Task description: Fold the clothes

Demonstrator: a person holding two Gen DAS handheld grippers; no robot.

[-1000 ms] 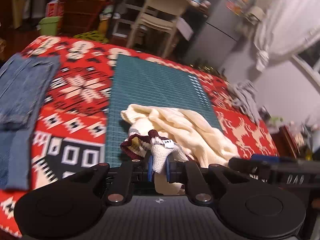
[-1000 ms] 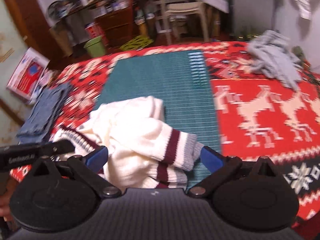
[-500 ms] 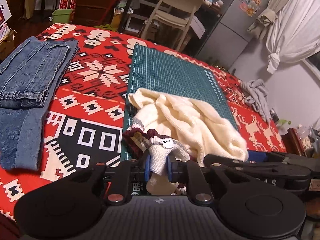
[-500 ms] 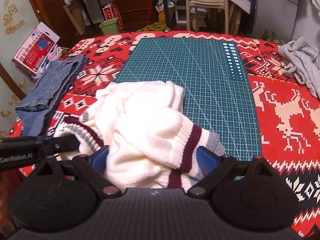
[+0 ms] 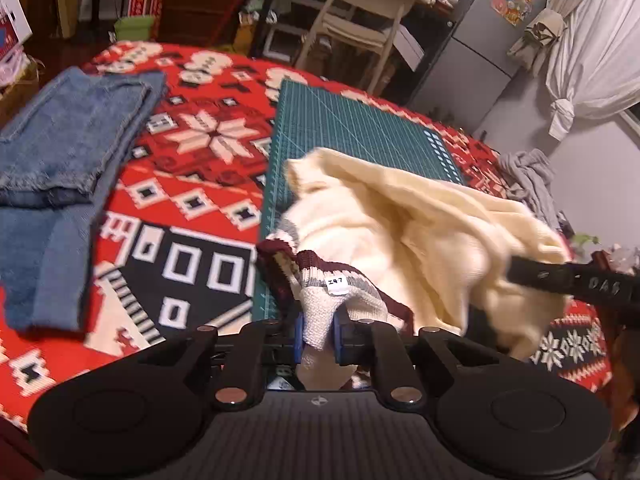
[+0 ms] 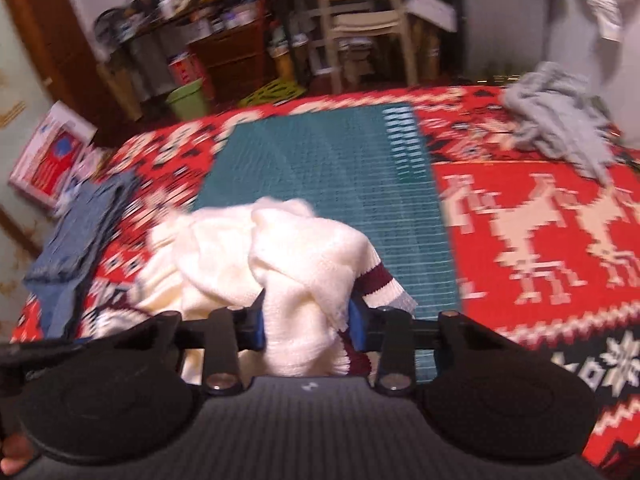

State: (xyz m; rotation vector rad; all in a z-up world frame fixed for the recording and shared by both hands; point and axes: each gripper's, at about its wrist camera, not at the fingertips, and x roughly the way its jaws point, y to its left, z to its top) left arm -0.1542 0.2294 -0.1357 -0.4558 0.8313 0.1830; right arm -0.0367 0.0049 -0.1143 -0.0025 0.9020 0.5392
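A cream knit sweater (image 5: 420, 224) with maroon and grey striped trim lies bunched on the near end of a green cutting mat (image 5: 352, 128). My left gripper (image 5: 318, 338) is shut on a fold of its ribbed hem near a small white label. My right gripper (image 6: 306, 330) is shut on another thick fold of the sweater (image 6: 280, 252), beside a striped cuff (image 6: 380, 284). The right gripper's black body shows at the right edge of the left wrist view (image 5: 576, 280), against the sweater.
The mat (image 6: 332, 172) lies on a red patterned blanket (image 6: 532, 220). Folded blue jeans (image 5: 60, 160) lie at the left, and show in the right wrist view (image 6: 76, 232). A grey garment (image 6: 560, 124) is heaped at the far right. Chair (image 5: 360, 16) and shelves stand beyond.
My right gripper has closed from open onto a fold of the sweater. The sweater is pulled up and toward me. The left gripper keeps its grip on the hem.
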